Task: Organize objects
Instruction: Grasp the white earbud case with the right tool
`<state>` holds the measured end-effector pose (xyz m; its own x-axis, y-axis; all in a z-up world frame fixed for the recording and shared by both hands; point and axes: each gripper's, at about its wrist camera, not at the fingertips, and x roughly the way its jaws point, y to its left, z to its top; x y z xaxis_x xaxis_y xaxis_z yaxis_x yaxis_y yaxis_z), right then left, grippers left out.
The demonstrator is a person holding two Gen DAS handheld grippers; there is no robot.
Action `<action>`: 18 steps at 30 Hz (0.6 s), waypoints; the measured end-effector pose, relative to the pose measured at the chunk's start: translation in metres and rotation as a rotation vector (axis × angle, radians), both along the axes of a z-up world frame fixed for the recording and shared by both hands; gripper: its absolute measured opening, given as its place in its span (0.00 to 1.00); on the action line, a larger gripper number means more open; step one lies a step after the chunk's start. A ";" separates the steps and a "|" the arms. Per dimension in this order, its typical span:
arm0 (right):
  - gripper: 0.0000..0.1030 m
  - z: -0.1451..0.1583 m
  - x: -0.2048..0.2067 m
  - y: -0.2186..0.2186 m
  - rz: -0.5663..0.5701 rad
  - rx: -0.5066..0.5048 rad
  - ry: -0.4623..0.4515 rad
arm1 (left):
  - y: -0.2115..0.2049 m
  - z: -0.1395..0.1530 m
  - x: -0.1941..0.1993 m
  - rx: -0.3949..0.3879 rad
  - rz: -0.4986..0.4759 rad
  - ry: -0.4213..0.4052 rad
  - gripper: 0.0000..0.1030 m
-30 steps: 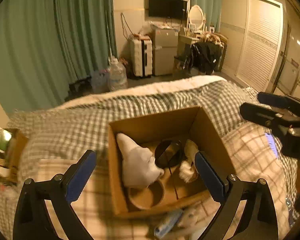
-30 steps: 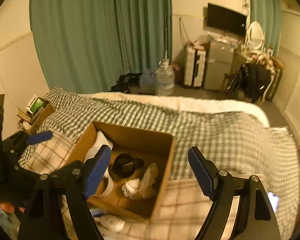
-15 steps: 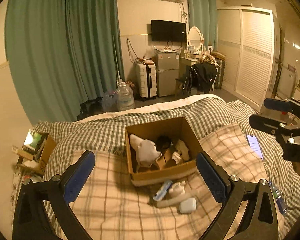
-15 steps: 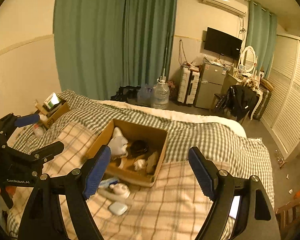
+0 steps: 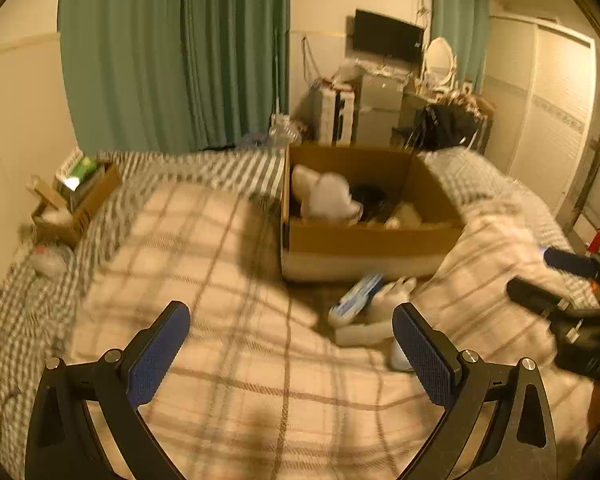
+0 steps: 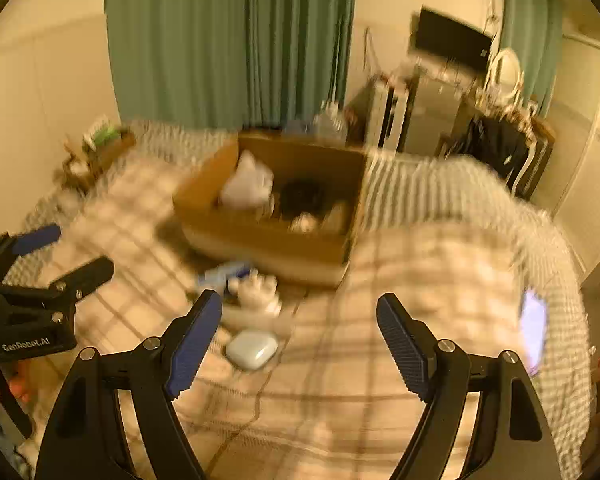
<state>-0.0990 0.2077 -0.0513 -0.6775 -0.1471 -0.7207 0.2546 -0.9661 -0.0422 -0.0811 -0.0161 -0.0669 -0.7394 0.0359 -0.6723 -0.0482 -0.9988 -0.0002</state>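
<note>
A brown cardboard box (image 5: 372,240) (image 6: 260,236) sits on the bed and holds a white cloth (image 5: 328,200), a black round object (image 5: 370,200) and small pale items. In front of the box lie a blue-and-white tube (image 5: 356,300), a white tube (image 5: 364,334), a small white figure (image 6: 256,288) and a white earbud case (image 6: 252,348). My left gripper (image 5: 292,354) is open and empty above the blanket, left of these items. My right gripper (image 6: 300,340) is open and empty, with the earbud case just inside its left finger. Both views are blurred.
A plaid blanket (image 5: 220,320) covers the bed. A lit phone (image 6: 534,332) lies at the bed's right edge. A small carton with clutter (image 5: 76,196) stands at the left by the wall. Green curtains, a suitcase, a fridge and a wardrobe stand beyond.
Both grippers have dropped lower and closer to the blanket and the loose items in front of the box. Both stay open and empty.
</note>
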 end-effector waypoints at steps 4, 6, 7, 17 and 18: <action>0.77 -0.048 -0.013 -0.020 0.043 0.037 -0.096 | 0.002 -0.031 -0.009 -0.059 0.030 -0.055 1.00; 0.77 -0.070 -0.018 -0.032 0.081 0.054 -0.160 | -0.002 -0.040 -0.011 -0.067 0.055 -0.083 1.00; 0.77 -0.076 -0.020 -0.036 0.090 0.056 -0.182 | -0.006 -0.043 -0.012 -0.060 0.070 -0.092 1.00; 0.74 -0.135 -0.050 -0.056 0.112 0.099 -0.369 | -0.020 -0.050 -0.014 0.010 0.109 -0.137 1.00; 0.64 -0.134 -0.047 -0.056 0.113 0.112 -0.356 | -0.018 -0.051 -0.013 0.008 0.107 -0.138 1.00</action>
<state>-0.1465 0.1517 -0.1852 -0.3662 -0.1130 -0.9237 0.3767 -0.9256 -0.0361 -0.0946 -0.0345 -0.1174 -0.6396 -0.0318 -0.7680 0.0591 -0.9982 -0.0078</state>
